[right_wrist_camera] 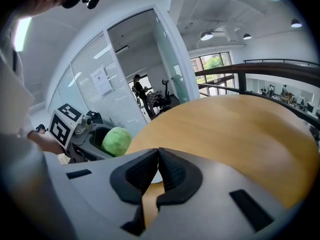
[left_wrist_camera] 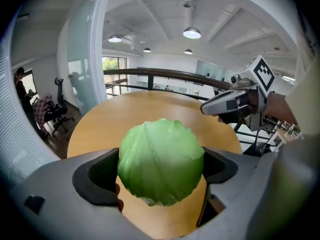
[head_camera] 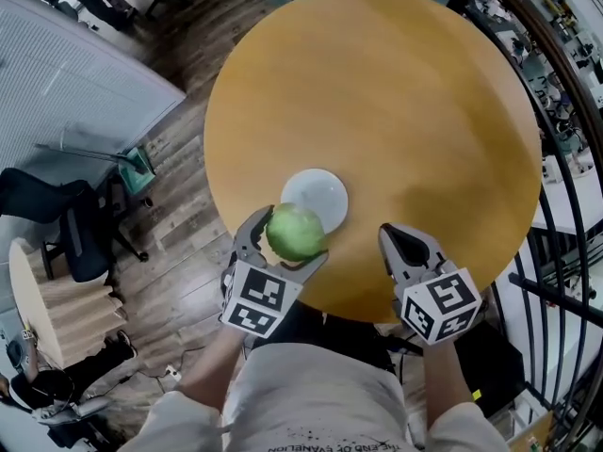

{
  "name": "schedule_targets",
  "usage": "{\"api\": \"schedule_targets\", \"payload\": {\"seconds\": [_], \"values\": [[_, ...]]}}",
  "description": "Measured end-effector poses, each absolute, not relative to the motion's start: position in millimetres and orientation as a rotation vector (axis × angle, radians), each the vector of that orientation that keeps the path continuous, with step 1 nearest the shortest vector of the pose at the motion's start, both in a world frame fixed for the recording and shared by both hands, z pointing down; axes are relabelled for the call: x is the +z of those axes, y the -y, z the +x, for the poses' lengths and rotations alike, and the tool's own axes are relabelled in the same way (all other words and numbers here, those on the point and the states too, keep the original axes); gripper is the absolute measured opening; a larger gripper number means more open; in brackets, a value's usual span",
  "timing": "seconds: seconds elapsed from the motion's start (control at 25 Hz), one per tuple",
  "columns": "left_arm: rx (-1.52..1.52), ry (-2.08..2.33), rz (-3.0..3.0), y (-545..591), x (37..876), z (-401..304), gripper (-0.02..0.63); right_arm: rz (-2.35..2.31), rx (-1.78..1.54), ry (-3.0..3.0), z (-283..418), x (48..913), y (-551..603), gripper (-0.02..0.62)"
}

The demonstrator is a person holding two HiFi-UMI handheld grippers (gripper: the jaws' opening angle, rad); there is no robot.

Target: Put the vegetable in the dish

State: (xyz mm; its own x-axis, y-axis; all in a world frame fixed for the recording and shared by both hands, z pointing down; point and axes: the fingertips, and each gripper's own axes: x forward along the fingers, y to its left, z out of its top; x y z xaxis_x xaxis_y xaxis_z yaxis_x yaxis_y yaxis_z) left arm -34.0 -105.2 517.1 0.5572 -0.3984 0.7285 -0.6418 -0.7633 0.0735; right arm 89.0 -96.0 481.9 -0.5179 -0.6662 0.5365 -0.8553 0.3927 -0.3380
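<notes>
Cabbage (head_camera: 295, 232), round and leafy green, is pinched in your left hand-held gripper (left_wrist_camera: 160, 169), by the near edge of the small round white dish (head_camera: 320, 194); lowering and releasing remain. Your right hand-held gripper (right_wrist_camera: 157, 166) is pressed together, empty.

open-plan office: swivel chairs (head_camera: 71, 229), glass partitions (right_wrist_camera: 167, 59), mezzanine railing (left_wrist_camera: 165, 74)

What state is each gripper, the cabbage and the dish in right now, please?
Left gripper: shut on the cabbage.
Right gripper: shut, holding nothing.
Cabbage: whole, gripped, not yet in the dish.
Dish: on the table, nothing in it.
</notes>
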Motion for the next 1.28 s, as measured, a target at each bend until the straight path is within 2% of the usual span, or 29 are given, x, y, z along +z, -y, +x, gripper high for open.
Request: {"api": "schedule_targets", "payload": {"seconds": [0.76,1.28], "values": [[1.319,0.742,2.399,138.3,611.4,-27.9,0.491,1.368,0.968,2.292,94.7,525.4,105.4,0.025],[1.522,0.619,2.435,147.6,647.4,-15.4,0.491,1.398,1.011,2.261,106.7,542.2,104.2,0.025]]}}
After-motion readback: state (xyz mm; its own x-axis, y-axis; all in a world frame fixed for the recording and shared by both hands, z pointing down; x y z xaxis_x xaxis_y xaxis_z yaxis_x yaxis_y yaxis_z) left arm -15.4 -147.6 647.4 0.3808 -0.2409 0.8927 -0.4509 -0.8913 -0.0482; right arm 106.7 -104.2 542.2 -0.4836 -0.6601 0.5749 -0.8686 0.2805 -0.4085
